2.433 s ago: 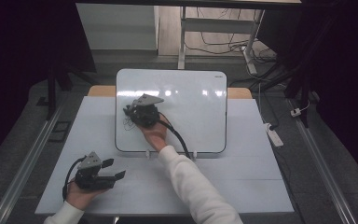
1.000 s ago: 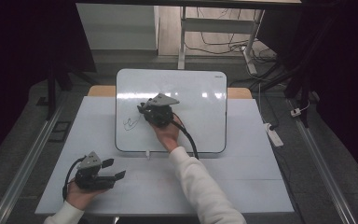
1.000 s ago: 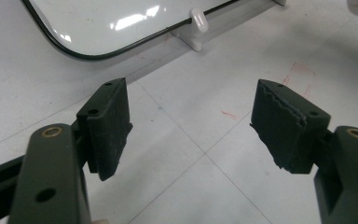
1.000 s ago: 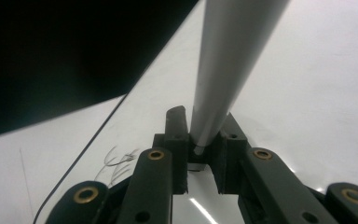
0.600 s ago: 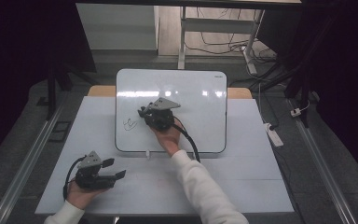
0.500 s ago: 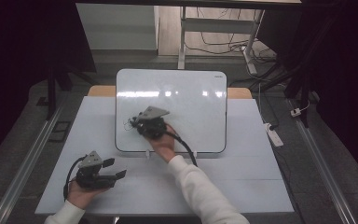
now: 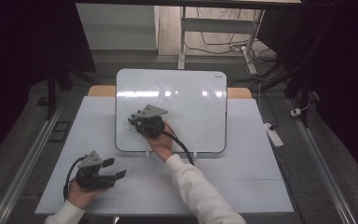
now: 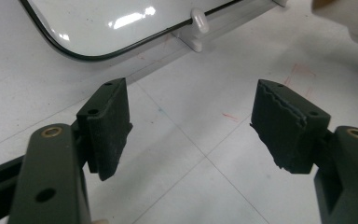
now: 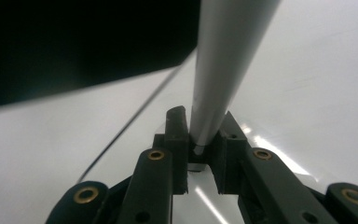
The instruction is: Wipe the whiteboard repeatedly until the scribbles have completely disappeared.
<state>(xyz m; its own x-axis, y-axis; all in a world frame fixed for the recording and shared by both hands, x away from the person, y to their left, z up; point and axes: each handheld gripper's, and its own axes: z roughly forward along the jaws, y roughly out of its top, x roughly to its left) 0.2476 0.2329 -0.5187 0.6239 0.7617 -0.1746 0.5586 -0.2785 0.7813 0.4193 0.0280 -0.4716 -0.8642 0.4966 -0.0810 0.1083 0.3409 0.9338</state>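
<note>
High view, nearest us: we see the left gripper resting low on the white table, near its front left corner, held in the person's left hand.
Left gripper's jaws: we find them standing wide apart with nothing between them; in the left gripper view the two black pads frame bare table only.
Left gripper against the earlier pictures: we see no change; it sits in the same spot as in every earlier high view.
Middle ground: the person's right arm in a white sleeve reaches forward from the bottom edge to the whiteboard, which stands propped on small white clips at its lower edge.
Right gripper: we see the right gripper over the lower left part of the whiteboard, just beside some thin dark scribbles.
Right gripper's jaws: clamped on a grey pen, which rises from between the pads in the right gripper view.
Right gripper against the earlier pictures: one second ago we saw it nearer the board's middle; it has since shifted leftward and a little lower on the board, and it now covers part of the scribbles.
Pen tip: we cannot tell whether it touches the board.
Farthest: a pale floor with cables behind the table.
</note>
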